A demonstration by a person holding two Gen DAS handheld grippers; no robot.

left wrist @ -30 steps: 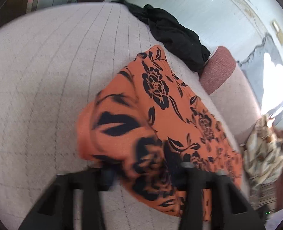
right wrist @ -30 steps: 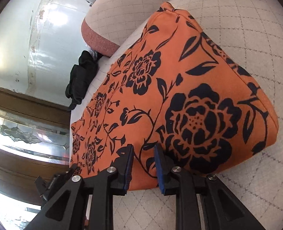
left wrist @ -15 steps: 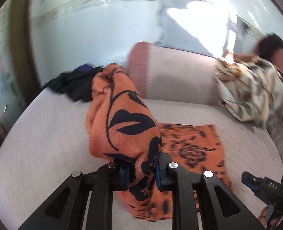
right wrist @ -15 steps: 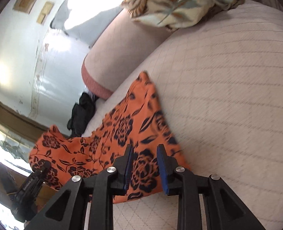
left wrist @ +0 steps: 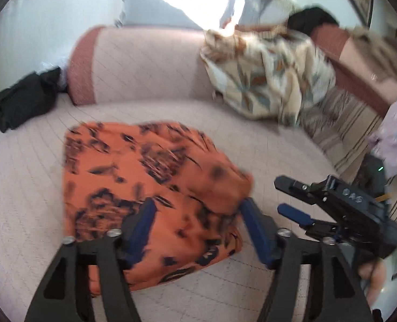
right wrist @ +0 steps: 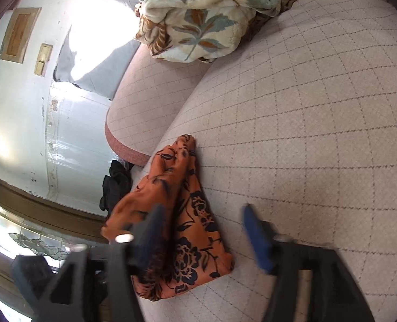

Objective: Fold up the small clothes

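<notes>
An orange cloth with black flowers [left wrist: 150, 187] lies folded over on the pale quilted sofa seat [left wrist: 24, 201]. My left gripper [left wrist: 198, 222] hovers at its near edge. Its jaws are opening, and the cloth's loose corner lies between the blue pads [left wrist: 142, 222] without being pressed. In the right wrist view the same cloth [right wrist: 193, 214] shows as a narrow folded heap. My right gripper [right wrist: 205, 228] is opening over its near end, with nothing pinched. The right gripper [left wrist: 289, 198] also shows at the right of the left wrist view, its fingers apart.
A black garment [left wrist: 24, 99] lies at the seat's far left beside a pink bolster [left wrist: 134, 64]. A cream leaf-print blanket [left wrist: 268, 75] is heaped at the back right. A person's hand [left wrist: 372, 276] holds the right gripper. Bare quilted seat [right wrist: 319, 134] stretches to the cloth's right.
Both grippers were shut on the orange cloth and carried its edge up and across. Now both have opened and the cloth has dropped into a folded heap on the seat.
</notes>
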